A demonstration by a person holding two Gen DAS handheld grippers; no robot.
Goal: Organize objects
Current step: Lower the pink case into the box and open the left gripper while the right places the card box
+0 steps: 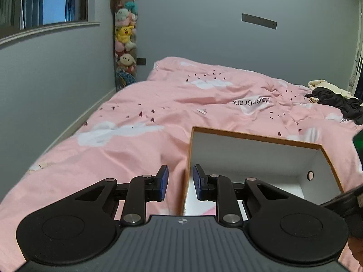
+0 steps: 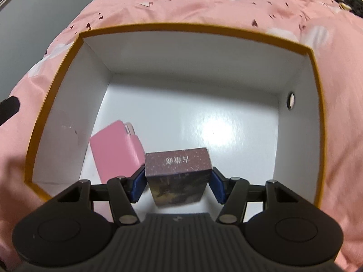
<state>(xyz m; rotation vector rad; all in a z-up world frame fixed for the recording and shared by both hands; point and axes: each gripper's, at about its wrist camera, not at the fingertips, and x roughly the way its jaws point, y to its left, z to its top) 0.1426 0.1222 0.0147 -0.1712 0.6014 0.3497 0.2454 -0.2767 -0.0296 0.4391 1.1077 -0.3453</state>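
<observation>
Landmark: open box (image 2: 292,72), white inside, orange rim, on pink duvet (image 1: 136,104) | Right gripper (image 2: 178,182): inside box near its front wall, pads clamped on both sides of purple card box (image 2: 179,176) | Pink case (image 2: 115,149): on box floor, front-left corner, just beside card box | Left gripper (image 1: 180,182): jaws parted, holding nothing, straddling box's left wall.

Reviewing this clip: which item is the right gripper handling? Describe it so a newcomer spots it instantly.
On the pink quilt sits an open white box with an orange rim. Low inside it, between the right gripper pads, is a small dark purple carton with pale characters on top. Its only neighbour, a plain pink case, leans beside it.
</observation>
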